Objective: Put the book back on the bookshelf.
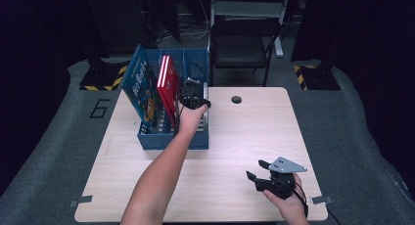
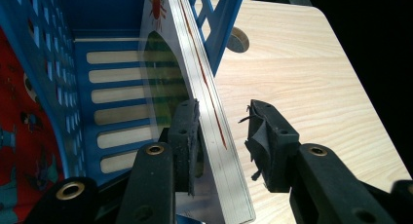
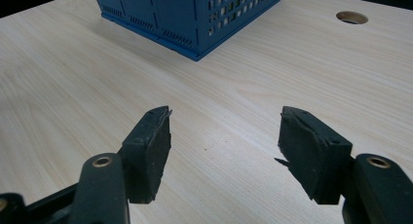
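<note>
Standing on edge – book, spine upward

Blue perforated plastic file crate, red glossy bk w/ white edge, blue illustrated bk, pale woodgrain tabletop, black gripper jaws.

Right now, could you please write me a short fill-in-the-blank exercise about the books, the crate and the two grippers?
1. The books stand in a crate whose colour is ____.
2. Between the open jaws of the left gripper stands a thin ____, with only one pad against it.
3. The right gripper hangs open above the bare wooden ____.
4. Next to the blue book stands a book whose cover is ____.

Missing words: blue; book; table; red
</note>
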